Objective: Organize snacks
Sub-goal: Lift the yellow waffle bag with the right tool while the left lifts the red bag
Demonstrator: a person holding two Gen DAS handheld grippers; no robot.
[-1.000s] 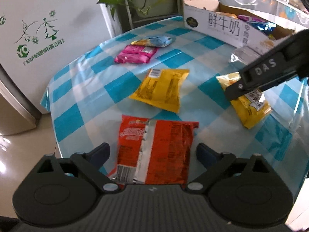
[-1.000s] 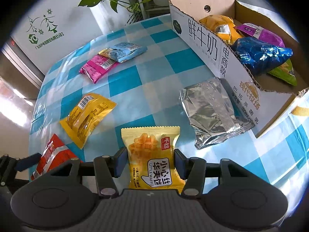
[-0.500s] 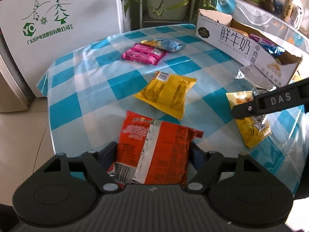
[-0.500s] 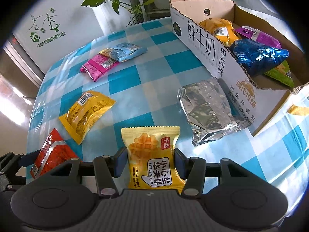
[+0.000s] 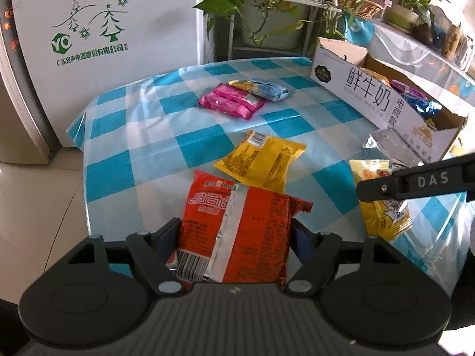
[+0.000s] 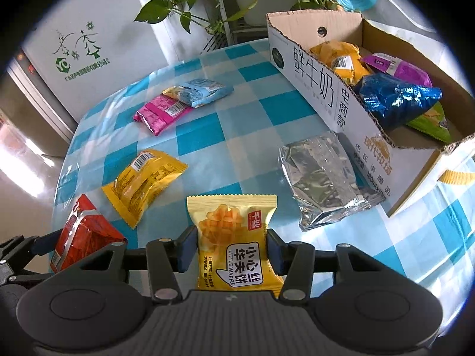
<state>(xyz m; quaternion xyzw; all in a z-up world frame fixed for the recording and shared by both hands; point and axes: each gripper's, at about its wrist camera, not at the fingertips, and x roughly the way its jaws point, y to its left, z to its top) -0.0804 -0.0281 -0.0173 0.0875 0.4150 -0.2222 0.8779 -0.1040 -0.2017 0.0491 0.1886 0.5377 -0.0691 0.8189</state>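
Left gripper clamps the red snack packet at 6 o'clock; right gripper pinches the yellow waffle packet, cardboard box at 2 o'clock.

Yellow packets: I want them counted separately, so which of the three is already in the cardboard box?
The crumpled orange-yellow packet at the far end of the cardboard box. The barcode-up yellow packet lies on the table, and the right gripper holds the waffle packet.

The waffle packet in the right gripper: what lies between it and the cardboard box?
A silver foil packet, lying against the box, seen in the right wrist view.
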